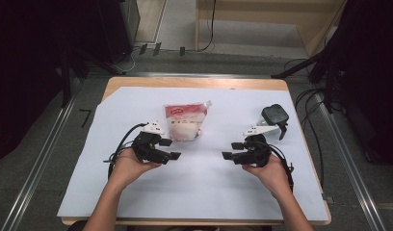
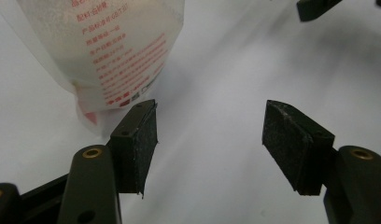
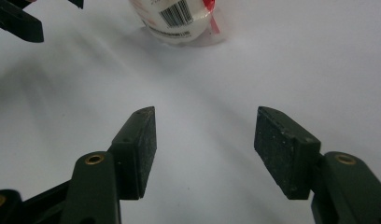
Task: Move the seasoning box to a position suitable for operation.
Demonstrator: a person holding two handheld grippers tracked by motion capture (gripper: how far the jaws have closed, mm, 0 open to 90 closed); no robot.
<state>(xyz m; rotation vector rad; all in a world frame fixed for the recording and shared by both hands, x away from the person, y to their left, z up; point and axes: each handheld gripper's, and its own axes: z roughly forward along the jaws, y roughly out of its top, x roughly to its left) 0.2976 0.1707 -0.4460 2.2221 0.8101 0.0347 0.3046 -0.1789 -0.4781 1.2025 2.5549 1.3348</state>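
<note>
A soft, translucent plastic pouch (image 1: 185, 121) of white grains, with a red label, red printed text and a barcode, lies on the white-papered worktop (image 1: 199, 192). The left tool (image 1: 169, 149) sits just beside the pouch, the right tool (image 1: 232, 150) farther off; both have jaws apart, holding nothing.

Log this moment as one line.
left gripper: open, empty | right gripper: open, empty | pouch: on sheet, untouched | black object: far right
</note>
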